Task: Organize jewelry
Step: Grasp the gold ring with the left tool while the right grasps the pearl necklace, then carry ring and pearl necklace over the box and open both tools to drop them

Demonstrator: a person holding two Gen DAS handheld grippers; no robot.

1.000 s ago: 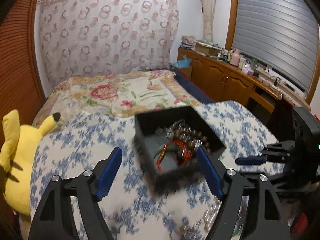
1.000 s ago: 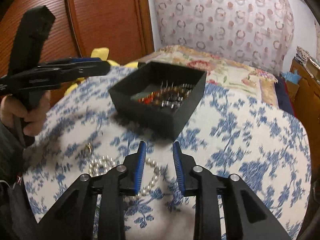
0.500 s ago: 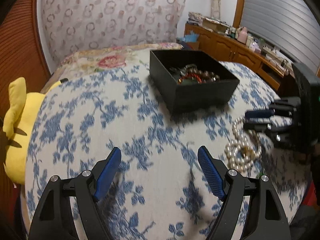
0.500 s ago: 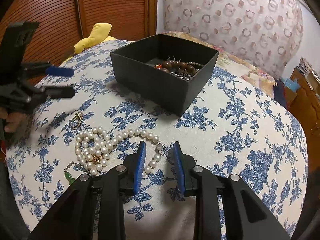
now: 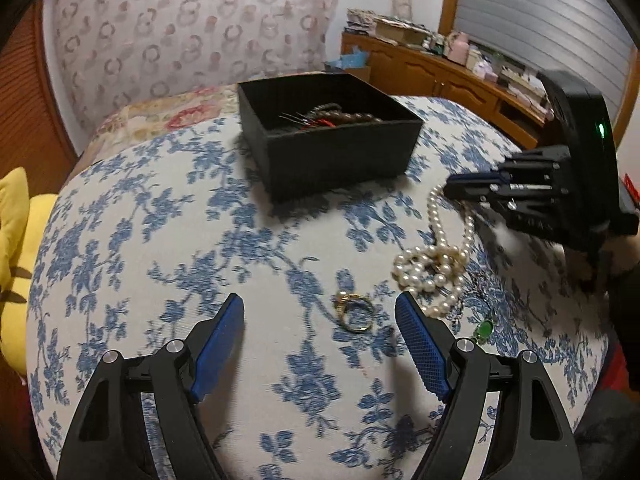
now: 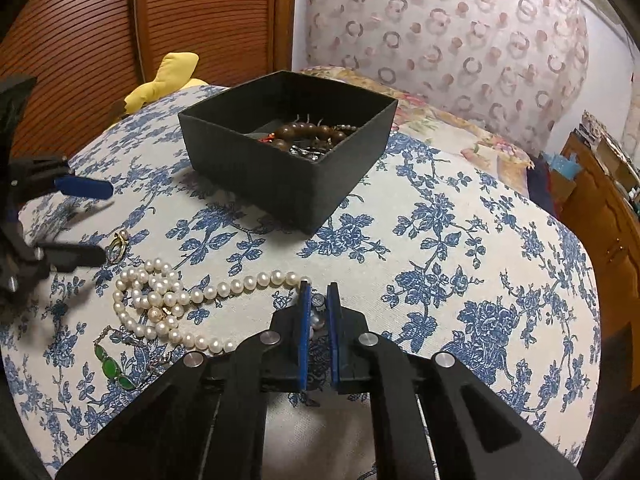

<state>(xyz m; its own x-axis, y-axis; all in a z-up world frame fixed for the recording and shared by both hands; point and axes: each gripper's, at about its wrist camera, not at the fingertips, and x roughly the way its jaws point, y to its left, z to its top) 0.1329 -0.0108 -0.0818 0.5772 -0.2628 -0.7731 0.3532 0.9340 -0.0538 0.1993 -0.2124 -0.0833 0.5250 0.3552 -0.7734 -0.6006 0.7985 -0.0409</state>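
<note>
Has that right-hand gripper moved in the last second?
Yes. The right gripper has dropped toward the tablecloth, away from the black box, and closed on the pearl necklace.

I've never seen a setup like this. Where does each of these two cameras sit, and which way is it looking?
Left wrist view: rides on the left tool, looking forward over the floral cloth at the ring between its open fingers; the right tool shows at right.
Right wrist view: rides on the right tool, facing the box; its fingers are closed on the pearls; the left tool shows at left.
Shared: box, pearls, ring, green pendant, cloth.
</note>
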